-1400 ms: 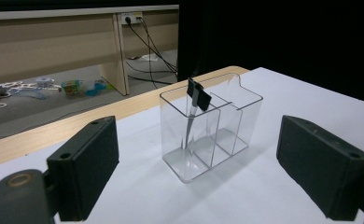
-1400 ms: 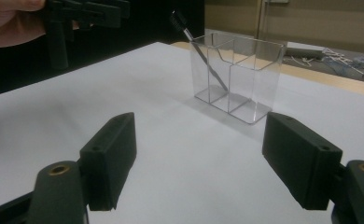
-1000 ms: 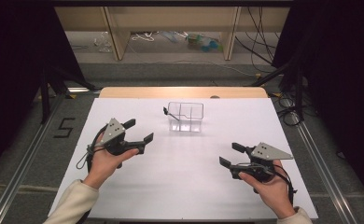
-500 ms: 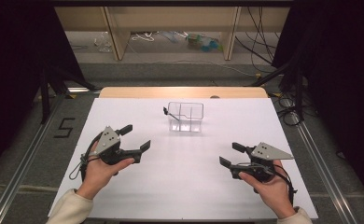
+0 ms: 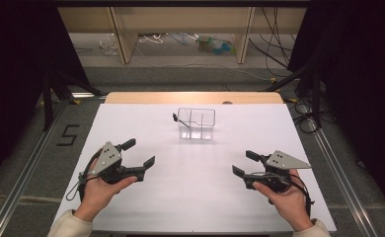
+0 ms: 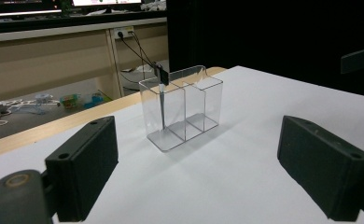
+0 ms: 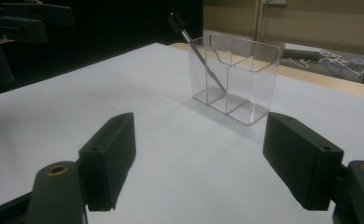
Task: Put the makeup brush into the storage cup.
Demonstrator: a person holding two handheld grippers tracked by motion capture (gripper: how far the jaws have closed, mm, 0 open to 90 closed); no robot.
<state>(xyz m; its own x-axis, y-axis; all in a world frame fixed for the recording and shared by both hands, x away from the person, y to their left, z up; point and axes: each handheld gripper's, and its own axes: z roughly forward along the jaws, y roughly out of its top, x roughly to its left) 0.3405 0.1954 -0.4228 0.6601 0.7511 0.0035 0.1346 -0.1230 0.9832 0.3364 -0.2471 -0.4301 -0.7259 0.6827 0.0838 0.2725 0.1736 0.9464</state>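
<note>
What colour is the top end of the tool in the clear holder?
Black; clearest in the right gripper view.

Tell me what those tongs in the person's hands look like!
Both the left tongs and the right tongs are black, each with two chunky, blocky jaws. Each carries a grey three-cornered plate with small dark holes on top, and a black cable loops from each near the wrist. The person wears light, cream-coloured sleeves.

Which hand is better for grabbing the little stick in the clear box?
Probably the left gripper: the stick leans out the clear box's left end, on its side. Both grippers are open.
</note>
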